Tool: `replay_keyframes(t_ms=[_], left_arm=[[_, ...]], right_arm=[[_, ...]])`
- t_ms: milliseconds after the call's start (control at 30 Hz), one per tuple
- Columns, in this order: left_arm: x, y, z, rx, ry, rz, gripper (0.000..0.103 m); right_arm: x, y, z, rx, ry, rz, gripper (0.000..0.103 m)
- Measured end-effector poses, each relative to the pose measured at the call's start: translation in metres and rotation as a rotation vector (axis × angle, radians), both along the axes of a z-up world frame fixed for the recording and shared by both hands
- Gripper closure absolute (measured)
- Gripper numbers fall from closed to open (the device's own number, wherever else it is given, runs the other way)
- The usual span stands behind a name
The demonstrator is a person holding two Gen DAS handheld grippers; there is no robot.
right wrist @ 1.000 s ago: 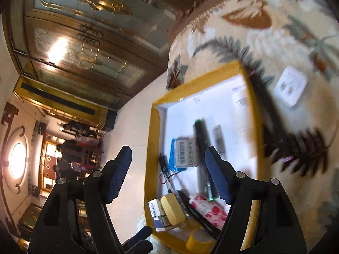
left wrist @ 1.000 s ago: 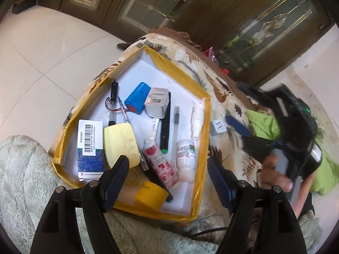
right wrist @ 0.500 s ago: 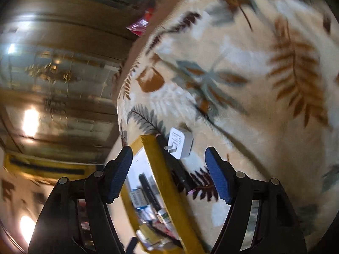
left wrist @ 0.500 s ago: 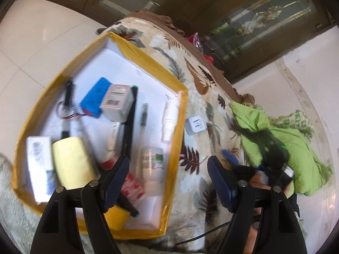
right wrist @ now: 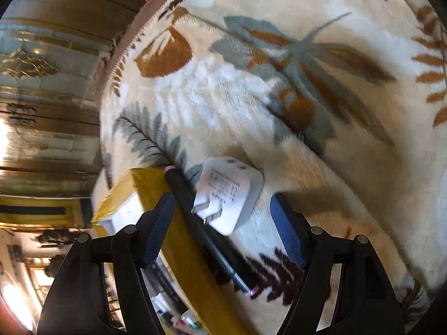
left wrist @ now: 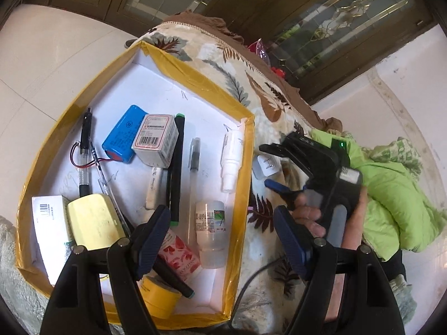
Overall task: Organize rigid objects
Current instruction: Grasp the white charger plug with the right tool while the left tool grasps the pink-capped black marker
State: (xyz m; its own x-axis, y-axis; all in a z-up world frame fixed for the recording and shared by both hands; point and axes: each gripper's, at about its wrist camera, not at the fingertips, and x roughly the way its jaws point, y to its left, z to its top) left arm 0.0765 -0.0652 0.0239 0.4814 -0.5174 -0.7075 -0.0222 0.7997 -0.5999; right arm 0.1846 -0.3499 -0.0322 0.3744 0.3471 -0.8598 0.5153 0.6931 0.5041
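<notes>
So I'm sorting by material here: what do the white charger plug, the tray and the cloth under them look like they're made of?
The white charger plug looks like smooth, slightly glossy moulded plastic with two metal prongs. The tray seems to be white board, its rim wrapped in shiny yellow tape that creases and glints. The cloth looks like a soft, fuzzy fleece blanket with a printed leaf pattern.
</notes>
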Motion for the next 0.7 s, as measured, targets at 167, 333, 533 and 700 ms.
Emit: replay_keyframes(t_ms=[167,333,533,700], left_arm=[[-0.005,0.004,0.010,0.011,-0.019,0.005,0.027],[-0.001,-0.009,0.025,0.042,-0.026,-0.031,0.027],[0.042,-0.065,0.033,0.076,0.063,-0.151,0.027],[0.092,-0.120,0.019,0.103,0.172,-0.245,0.027]], right_arm=[[0.008,0.014,0.005,-0.190,0.058,0.083,0.052],[-0.006,-0.006,0.010,-0.132,0.061,0.037,0.053],[-0.048,-0.050,0.028,-0.026,0.016,-0.109,0.053],[-0.073,-0.090,0.063,0.006,-0.129,-0.233,0.053]])
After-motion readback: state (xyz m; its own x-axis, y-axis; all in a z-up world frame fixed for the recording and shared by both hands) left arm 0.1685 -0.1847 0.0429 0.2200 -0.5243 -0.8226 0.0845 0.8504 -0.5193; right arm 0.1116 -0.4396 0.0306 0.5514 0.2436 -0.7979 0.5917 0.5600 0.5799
